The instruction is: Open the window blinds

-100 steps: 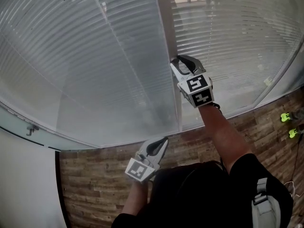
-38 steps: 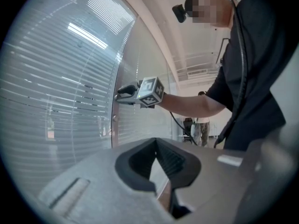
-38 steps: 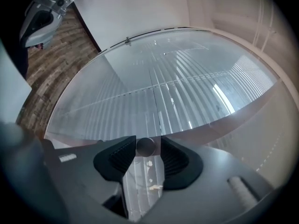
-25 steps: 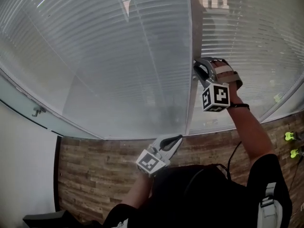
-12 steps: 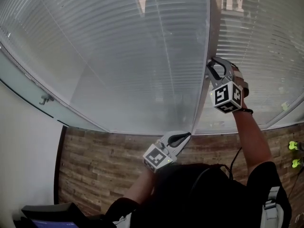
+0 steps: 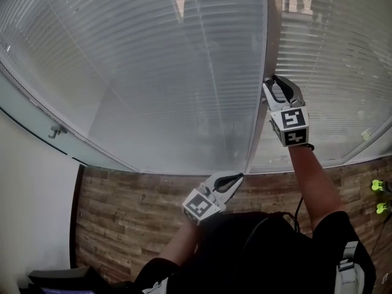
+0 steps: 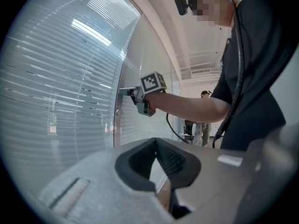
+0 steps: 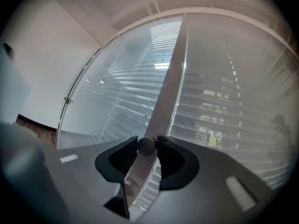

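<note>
The right gripper (image 6: 274, 86) is reaching level at the window, its fingers (image 8: 174, 158) clenching from both sides on a small round knob (image 8: 146, 146) that is sticking out of the grey frame post (image 6: 260, 112). A second knob (image 8: 128, 188) is sitting lower on the same post, untouched. The left gripper (image 6: 228, 180) is hanging low near the person's body, fingers (image 7: 140, 163) pressing together at their tips and gripping nothing. The blinds (image 6: 153, 72) are hanging behind the glass on both sides of the post, slats lying horizontal; those on the left are looking pale and nearly flat shut, while those on the right (image 6: 334, 66) are showing gaps with daylight and greenery. Below the sill the wooden floor (image 6: 122, 216) is lying open, with a white wall (image 6: 30, 219) closing in at the left
</note>
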The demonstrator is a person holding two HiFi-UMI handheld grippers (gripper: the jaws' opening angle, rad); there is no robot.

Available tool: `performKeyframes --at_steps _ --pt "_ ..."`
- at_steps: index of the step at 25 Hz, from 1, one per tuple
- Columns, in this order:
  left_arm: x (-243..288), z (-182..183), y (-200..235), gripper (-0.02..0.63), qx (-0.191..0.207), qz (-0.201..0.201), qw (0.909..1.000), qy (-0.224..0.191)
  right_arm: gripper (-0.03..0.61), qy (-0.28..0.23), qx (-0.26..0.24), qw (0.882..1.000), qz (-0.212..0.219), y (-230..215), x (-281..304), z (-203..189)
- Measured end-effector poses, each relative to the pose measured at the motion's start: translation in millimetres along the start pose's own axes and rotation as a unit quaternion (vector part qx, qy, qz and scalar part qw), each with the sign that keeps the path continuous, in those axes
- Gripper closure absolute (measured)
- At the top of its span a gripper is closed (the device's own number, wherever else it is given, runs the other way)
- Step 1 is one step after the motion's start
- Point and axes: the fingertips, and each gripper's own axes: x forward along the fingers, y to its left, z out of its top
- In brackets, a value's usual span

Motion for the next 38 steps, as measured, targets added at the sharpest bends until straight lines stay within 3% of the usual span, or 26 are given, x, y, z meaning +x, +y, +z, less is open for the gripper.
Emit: performKeyframes --at_steps 3,9,14,21,27,38 --pt "-1 2 -3 0.609 0.0 -0.004 1.0 0.005 0.445 0.001 0.02 1.0 -0.001 -4 2 -7" --pt "-3 -2 -5 0.609 -0.005 0.002 0.9999 0.011 0.443 -0.012 0.107 0.994 -0.004 -5 2 -11" --pt "-1 -6 -6 0.61 -0.006 0.002 0.9999 0.013 0.443 -0.028 0.182 0.983 -0.014 -8 0 -12" --pt "1 -2 -8 0.61 -0.004 0.002 0.9999 0.014 0.443 -0.036 0.245 0.969 -0.006 -11 1 -10" --pt "-1 -2 -6 0.609 -0.005 0.01 0.9998 0.014 0.442 -0.039 0.255 0.966 -0.008 -12 1 -11" --pt "-2 1 -7 0.609 0.0 0.008 0.9998 0.016 0.442 -0.042 0.23 0.972 -0.008 -11 1 -9"
